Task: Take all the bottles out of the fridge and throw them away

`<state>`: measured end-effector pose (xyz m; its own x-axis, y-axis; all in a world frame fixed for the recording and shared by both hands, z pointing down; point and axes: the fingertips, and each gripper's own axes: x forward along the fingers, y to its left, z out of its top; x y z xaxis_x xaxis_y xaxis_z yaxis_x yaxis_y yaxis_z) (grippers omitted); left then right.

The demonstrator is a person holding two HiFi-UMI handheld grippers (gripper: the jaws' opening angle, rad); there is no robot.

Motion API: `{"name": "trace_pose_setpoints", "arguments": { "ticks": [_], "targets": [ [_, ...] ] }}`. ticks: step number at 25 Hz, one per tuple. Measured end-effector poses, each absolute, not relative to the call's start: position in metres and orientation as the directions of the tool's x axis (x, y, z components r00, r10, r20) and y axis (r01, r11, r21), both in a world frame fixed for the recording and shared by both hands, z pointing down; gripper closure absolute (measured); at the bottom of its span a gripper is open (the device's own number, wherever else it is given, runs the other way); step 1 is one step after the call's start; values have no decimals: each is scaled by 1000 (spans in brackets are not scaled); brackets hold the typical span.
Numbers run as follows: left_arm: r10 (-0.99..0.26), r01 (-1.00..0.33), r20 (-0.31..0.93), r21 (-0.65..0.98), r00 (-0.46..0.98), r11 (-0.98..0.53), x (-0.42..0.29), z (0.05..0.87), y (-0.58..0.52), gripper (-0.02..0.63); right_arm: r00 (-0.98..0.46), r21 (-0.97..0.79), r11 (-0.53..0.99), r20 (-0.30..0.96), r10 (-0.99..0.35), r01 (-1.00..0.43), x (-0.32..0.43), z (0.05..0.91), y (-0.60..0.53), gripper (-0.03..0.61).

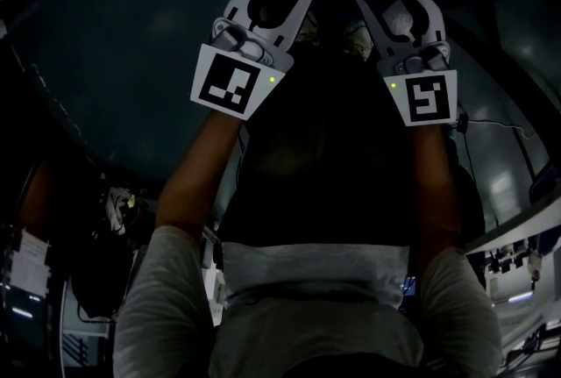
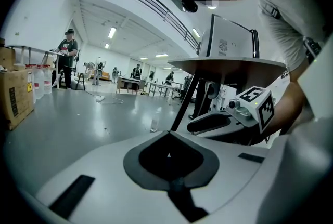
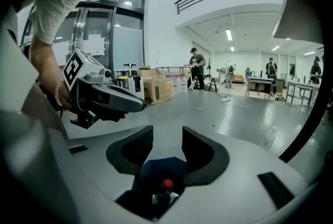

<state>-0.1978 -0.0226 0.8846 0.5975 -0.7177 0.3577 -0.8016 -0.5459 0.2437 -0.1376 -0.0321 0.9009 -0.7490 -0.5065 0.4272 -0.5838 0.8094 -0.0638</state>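
Left gripper view has the left gripper clenched, its white jaws meeting tip to tip with nothing caught between them. Beyond the tips a small clear plastic bottle stands upright on the glossy grey floor, out in the open. Just right of the bottle slants the black leg of a round brown-topped table, which bears a white upright box. The right gripper hangs low under that table's edge, its marker cube turned towards the camera. At the far left sits a brown cardboard box, with clear water jugs behind it and a standing person in a dark cap further back.

In the right gripper view the right gripper's jaws are released: their dark pads stand apart and only floor shows in the gap. The clear bottle appears small at the right, near a dark curved edge too close to identify. A white cable trails over the floor in the middle distance, and stacked cardboard cartons stand beside tall glass doors.

In the dim head view both grippers are held side by side ahead of the person's grey-sleeved arms.
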Motion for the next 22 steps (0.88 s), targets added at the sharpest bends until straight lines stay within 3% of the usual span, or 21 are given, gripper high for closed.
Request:
{"name": "trace_pose_setpoints", "arguments": {
  "ticks": [22],
  "targets": [
    [-773, -809, 260, 300, 579, -506, -189, 614, -17, 600, -755, -109, 772, 335, -564, -626, -150, 614, -24, 417]
  ]
}}
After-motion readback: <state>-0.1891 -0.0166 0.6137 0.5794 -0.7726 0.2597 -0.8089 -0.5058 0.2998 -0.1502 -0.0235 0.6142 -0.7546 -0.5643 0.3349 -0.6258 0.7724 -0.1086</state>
